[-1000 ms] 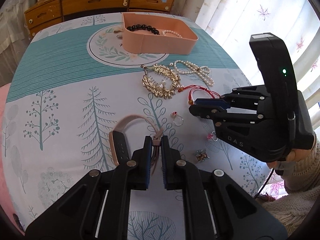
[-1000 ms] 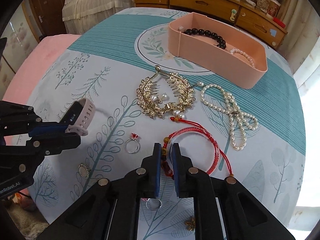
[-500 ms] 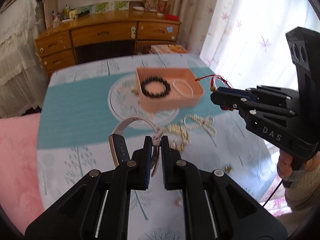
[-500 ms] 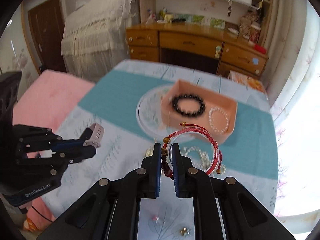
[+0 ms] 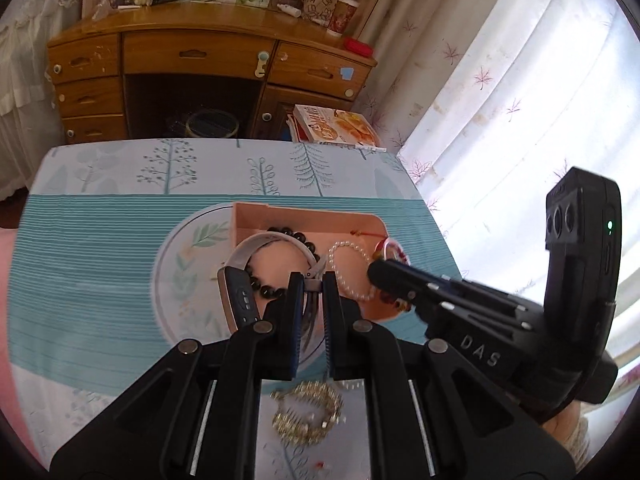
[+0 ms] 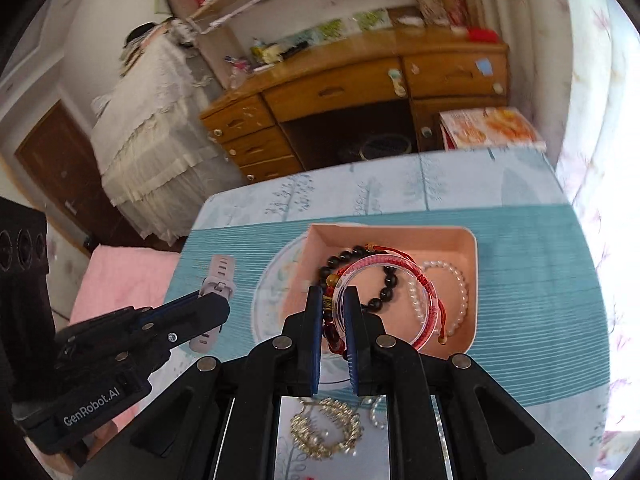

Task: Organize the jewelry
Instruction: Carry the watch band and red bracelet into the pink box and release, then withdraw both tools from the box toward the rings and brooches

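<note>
Jewelry in transit: the pink smartwatch (image 5: 240,296), pinched by its strap near the buckle, hangs from the left gripper (image 5: 313,286), whose jaws are closed almost fully on the strap. The red cord bracelet (image 6: 394,300), with its clear bangle, is clamped the same way in the right gripper (image 6: 333,300), jaws nearly shut on the beaded section. Both pieces now hang over the pink tray (image 6: 472,280), which sits on the round leaf motif of the teal-striped tablecloth (image 5: 88,272).

A second ago both pieces lay on the cloth nearer the person, each already gripped; since then the two grippers have lifted and carried them forward and up to the tray. Inside the tray lie a black bead bracelet (image 6: 386,284) and a small pearl bracelet (image 6: 460,296). The gold hair comb (image 6: 326,428) and a pearl necklace (image 6: 376,412) lie on the cloth below the grippers, outside the tray.

Reading for the task: pickup and carry look complete for these two items, and release into the tray appears to be the step at hand. Height of either piece above the tray floor cannot be told. The watch hangs over the tray's left wall, so a drop from there might catch the rim.
</note>
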Demonstrator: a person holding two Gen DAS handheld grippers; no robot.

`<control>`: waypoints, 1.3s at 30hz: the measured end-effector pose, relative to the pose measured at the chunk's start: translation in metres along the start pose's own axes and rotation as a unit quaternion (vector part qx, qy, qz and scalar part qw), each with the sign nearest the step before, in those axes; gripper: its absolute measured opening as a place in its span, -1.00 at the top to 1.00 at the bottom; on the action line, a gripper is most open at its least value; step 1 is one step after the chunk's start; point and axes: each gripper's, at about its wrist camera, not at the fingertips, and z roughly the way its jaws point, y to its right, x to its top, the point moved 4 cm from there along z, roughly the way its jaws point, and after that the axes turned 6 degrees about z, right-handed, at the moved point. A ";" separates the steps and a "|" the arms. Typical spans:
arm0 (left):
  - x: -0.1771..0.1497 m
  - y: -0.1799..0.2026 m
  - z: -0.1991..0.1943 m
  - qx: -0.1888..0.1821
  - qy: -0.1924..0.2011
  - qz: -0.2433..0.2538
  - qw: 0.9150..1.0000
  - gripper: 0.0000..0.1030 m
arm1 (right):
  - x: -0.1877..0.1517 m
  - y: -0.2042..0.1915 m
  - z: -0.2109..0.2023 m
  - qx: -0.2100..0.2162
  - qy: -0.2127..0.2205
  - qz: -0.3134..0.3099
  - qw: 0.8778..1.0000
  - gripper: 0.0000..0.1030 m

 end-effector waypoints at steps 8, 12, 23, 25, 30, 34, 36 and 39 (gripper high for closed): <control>-0.001 0.003 0.062 0.013 -0.029 0.008 0.999 0.55 | -0.012 0.050 0.049 0.002 -0.031 0.055 0.998 0.77; -0.006 -0.002 0.058 0.015 -0.030 -0.010 0.999 -0.02 | -0.016 0.064 0.053 -0.002 -0.027 0.065 0.997 0.61; -0.041 -0.002 -0.031 0.033 0.032 -0.001 0.999 -0.02 | -0.043 0.064 -0.011 -0.007 0.029 0.030 0.999 0.60; -0.054 0.001 -0.054 0.031 0.052 -0.001 0.998 -0.02 | -0.053 0.060 -0.027 -0.003 0.033 0.024 0.999 0.60; -0.084 0.011 -0.098 0.060 0.082 -0.005 0.995 -0.03 | -0.089 0.048 -0.067 0.001 0.046 0.000 0.999 0.60; -0.113 0.023 -0.117 0.082 0.078 0.004 0.994 -0.03 | -0.122 0.037 -0.095 -0.008 0.051 -0.024 0.998 0.60; -0.124 0.030 -0.121 0.084 0.072 0.015 0.994 -0.03 | -0.136 0.030 -0.108 -0.008 0.056 -0.034 0.998 0.60; -0.142 0.041 -0.128 0.100 0.066 0.034 0.992 -0.03 | -0.158 0.017 -0.128 -0.010 0.064 -0.058 0.996 0.60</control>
